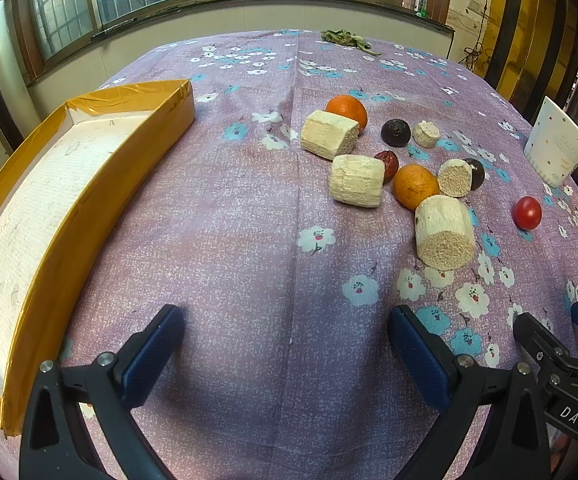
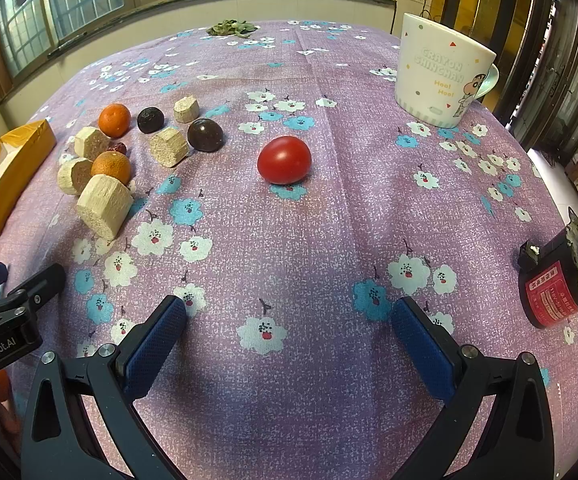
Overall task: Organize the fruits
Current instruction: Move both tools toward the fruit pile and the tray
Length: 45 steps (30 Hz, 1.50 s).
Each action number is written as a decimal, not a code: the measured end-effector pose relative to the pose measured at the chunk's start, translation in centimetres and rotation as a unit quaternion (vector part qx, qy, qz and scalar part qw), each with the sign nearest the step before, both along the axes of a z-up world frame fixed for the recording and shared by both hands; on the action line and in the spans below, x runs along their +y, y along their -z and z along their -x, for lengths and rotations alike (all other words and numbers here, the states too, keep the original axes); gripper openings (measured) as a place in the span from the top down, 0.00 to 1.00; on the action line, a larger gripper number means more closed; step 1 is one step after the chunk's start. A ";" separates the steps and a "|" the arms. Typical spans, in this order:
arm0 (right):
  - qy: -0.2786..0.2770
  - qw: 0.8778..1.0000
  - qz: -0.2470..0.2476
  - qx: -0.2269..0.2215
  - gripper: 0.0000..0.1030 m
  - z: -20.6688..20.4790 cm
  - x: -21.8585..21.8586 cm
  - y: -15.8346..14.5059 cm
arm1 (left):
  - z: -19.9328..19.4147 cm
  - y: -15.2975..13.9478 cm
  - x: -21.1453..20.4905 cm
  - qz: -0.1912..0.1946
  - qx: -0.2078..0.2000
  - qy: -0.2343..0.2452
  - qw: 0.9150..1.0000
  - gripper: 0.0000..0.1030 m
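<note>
A pile of fruit lies on the purple flowered tablecloth (image 1: 249,220): two oranges (image 1: 347,109) (image 1: 415,185), two dark round fruits (image 1: 395,132), a small dark-red fruit (image 1: 387,162) and several pale cut cane pieces (image 1: 356,180). A red tomato (image 2: 284,160) rests apart, straight ahead of my right gripper (image 2: 289,320), which is open and empty. My left gripper (image 1: 287,330) is open too, empty, low over bare cloth. A shallow yellow-edged box (image 1: 55,208) with a white floor sits to its left. The pile (image 2: 105,168) lies left of the tomato.
A white cartoon mug (image 2: 443,70) stands at the far right, seen also as the mug (image 1: 557,142). A black and red cylinder (image 2: 555,284) stands near the right edge. Dried green leaves (image 1: 347,40) lie at the far side. Windows run behind the table.
</note>
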State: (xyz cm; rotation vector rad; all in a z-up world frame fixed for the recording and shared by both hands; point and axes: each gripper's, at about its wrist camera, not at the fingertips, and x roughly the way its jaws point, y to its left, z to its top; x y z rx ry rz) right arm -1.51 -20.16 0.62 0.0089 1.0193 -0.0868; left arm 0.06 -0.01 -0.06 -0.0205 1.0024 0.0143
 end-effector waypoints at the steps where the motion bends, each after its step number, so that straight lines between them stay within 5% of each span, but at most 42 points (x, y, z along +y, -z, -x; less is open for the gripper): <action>1: 0.000 1.000 0.001 0.000 0.00 0.0 0.0 0.0 | 0.0 0.0 0.0 0.000 0.000 -0.001 1.000 0.00; 10: 0.005 1.000 0.016 0.005 0.00 0.3 0.5 -0.5 | 0.1 -0.2 0.1 0.003 -0.001 -0.003 1.000 0.00; 27: 0.008 0.995 0.023 -0.093 0.00 3.9 2.6 -6.8 | 3.7 -5.8 6.3 0.042 -0.089 -0.013 0.995 0.00; 45: -0.028 0.993 0.038 -0.109 0.00 5.2 5.4 -6.8 | 6.0 -6.3 7.5 0.027 -0.110 -0.014 0.993 0.00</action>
